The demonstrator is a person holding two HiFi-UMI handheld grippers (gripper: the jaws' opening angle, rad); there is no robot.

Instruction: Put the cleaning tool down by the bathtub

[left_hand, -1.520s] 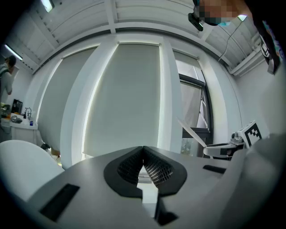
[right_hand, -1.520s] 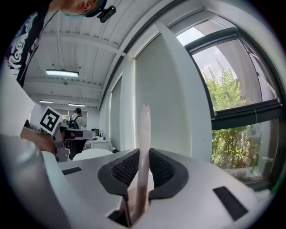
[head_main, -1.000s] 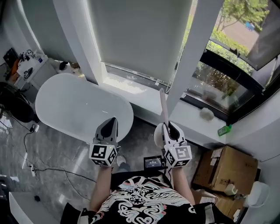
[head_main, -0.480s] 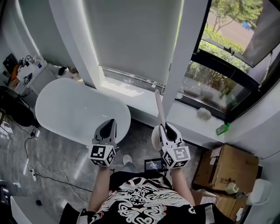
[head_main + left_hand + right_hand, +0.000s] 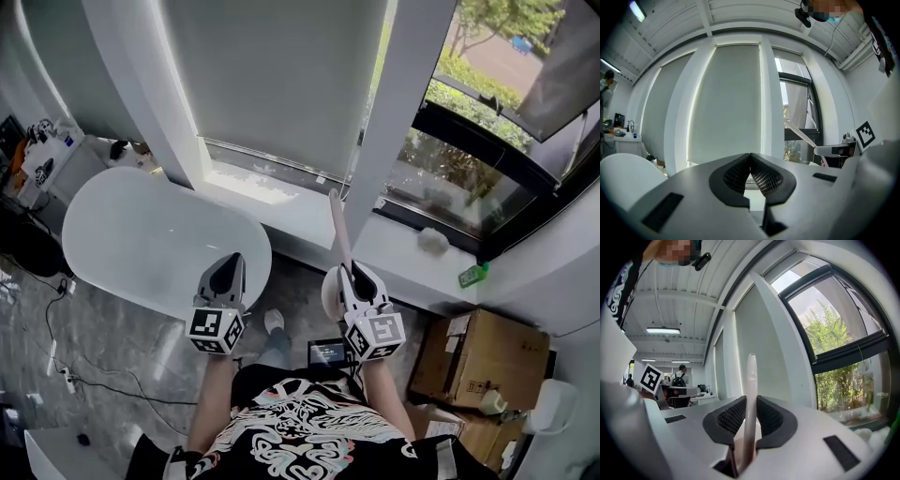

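A drawn grey blind (image 5: 281, 84) covered the window beside a white pillar (image 5: 398, 122). On the white sill (image 5: 403, 272) lay a pale lump (image 5: 432, 241) and, farther right, a green bottle (image 5: 472, 276). A cardboard box (image 5: 483, 354) stood on the floor below the sill. Well apart to the left, a power strip (image 5: 64, 377) lay among trailing cables.

Bathtub (image 5: 159, 239) appeared smooth, glossy white. Floor (image 5: 103, 328) was polished grey stone. Cleaning tool (image 5: 336, 225) looked like pale, smooth plastic. Pads (image 5: 730, 417) of the right claw (image 5: 751, 404) were black and cross-hatched. Box (image 5: 478, 361) was matt cardboard.
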